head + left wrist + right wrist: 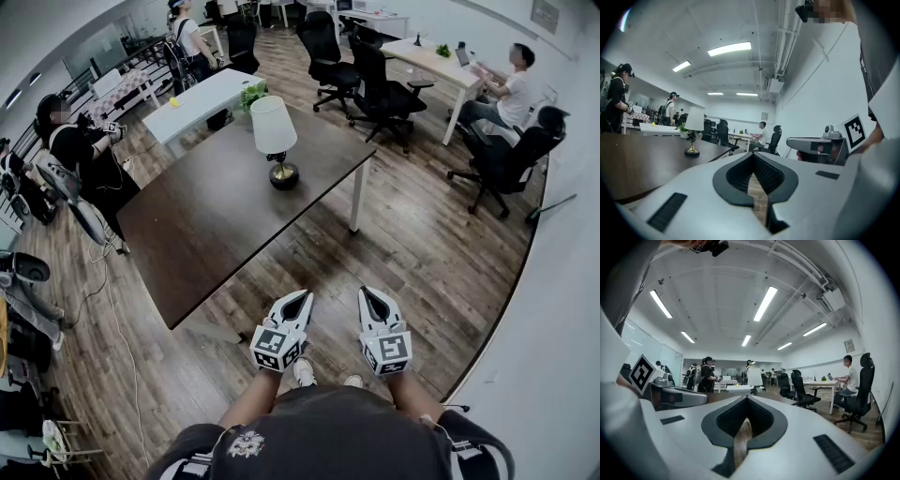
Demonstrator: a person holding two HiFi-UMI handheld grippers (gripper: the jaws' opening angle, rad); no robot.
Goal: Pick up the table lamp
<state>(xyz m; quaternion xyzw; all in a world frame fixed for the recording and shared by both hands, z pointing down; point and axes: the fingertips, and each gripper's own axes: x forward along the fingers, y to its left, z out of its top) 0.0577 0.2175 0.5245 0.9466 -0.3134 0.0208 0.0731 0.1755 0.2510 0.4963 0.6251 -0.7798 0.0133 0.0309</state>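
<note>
Dark table (216,225) taken as reference, on a wood-plank floor

- Table lamp (277,145): upright on the dark table, near its far corner, white shade over a round dark-and-brass base. Nothing touches it
- Left gripper (302,298): off the table's near edge, over the floor, held level and pointing toward the table. Its own view shows the two dark-padded fingers pressed together at the tips with nothing pinched (only floorboards show through the hollow behind them)
- Right gripper (367,293): just beside the left one, farther out from the table's near corner, also level. Fingers pressed together, nothing between them
- Both grippers well apart from the lamp
- Writing: each gripper's cube bears black-and-white coded squares. An emblem (246,442) on the wearer's dark shirt and a framed notice (765,116) on the wall beyond the table are too small to read
- Beyond the table's far side: a white table (202,98), black office chairs (384,89), a seated person (511,89) at a desk
</note>
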